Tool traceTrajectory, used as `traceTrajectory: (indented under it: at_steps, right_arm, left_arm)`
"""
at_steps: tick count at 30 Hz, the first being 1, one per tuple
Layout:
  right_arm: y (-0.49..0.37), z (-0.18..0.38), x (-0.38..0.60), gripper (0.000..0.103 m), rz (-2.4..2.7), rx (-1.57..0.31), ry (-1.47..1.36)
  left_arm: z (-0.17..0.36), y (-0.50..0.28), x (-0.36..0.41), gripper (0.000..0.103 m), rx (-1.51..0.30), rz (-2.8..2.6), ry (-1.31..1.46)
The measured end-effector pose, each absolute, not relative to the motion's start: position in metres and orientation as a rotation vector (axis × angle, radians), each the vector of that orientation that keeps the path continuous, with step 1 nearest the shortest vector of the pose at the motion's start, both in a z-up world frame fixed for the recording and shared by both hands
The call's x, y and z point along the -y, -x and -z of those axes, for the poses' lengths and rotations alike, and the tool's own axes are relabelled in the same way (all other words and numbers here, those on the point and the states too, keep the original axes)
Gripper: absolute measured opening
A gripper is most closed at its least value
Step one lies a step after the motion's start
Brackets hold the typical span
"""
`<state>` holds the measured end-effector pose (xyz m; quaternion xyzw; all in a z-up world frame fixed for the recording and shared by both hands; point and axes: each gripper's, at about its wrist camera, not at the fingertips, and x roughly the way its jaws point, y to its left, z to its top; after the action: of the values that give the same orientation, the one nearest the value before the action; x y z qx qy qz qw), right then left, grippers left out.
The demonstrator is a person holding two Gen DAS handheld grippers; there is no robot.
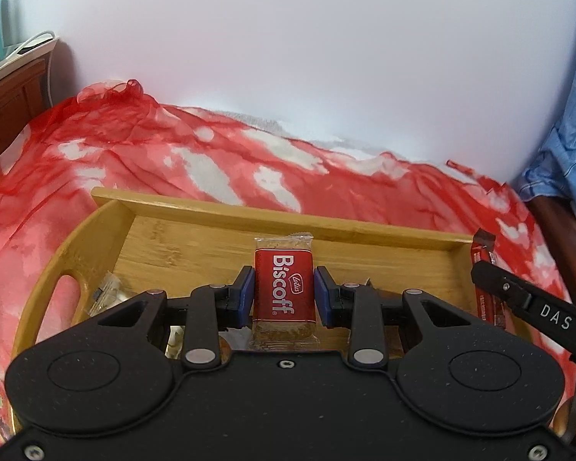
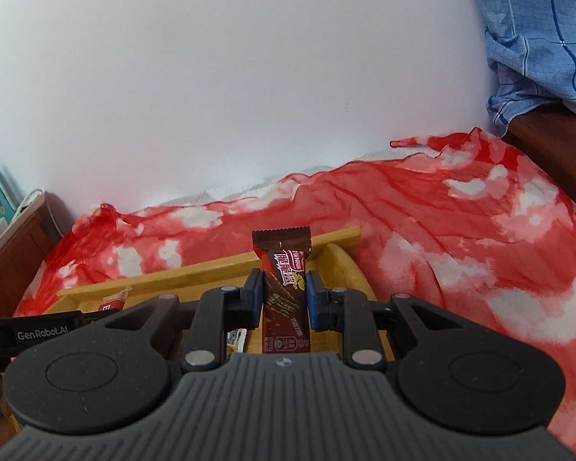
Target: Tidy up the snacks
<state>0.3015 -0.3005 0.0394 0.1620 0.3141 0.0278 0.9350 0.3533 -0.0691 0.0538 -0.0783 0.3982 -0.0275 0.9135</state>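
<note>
Matt wooden tray [image 1: 219,213], glossy Biscoff wrapper [image 1: 284,288]

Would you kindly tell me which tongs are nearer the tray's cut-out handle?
Left. The left tongs, gripping the Biscoff packet, sit beside the cut-out handle; the right tongs, holding a chocolate wafer bar, are at the tray's opposite end.

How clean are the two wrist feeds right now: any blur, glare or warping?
Left wrist: sharp, Biscoff packet lettering readable; fisheye bows the wooden tray rim; corners vignetted. Right wrist: chocolate wafer bar crisp, wall washed out pale, cloth edges curved.
</note>
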Motion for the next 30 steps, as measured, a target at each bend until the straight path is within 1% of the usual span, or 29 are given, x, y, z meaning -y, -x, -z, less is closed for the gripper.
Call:
traceTrajectory:
  at_steps: [11,27,30]
  right_arm:
    - [-0.309,-0.026,0.293,0.027,-0.061,-0.699,-0.314]
    - [-0.309,-0.026,0.290,0.027,-0.064,-0.704,-0.292]
    - [-0.309,-0.026,0.290,0.031,-0.071,-0.704,-0.297]
  left_arm:
    - [-0.041,-0.359,0.071,0.031,-0.853,0.039,0.142]
    - [-0.038,-0.360,0.075,0.032,-0.854,0.043,0.102]
    - [-0.038,-0.360,0.075,0.032,-0.856,0.043,0.098]
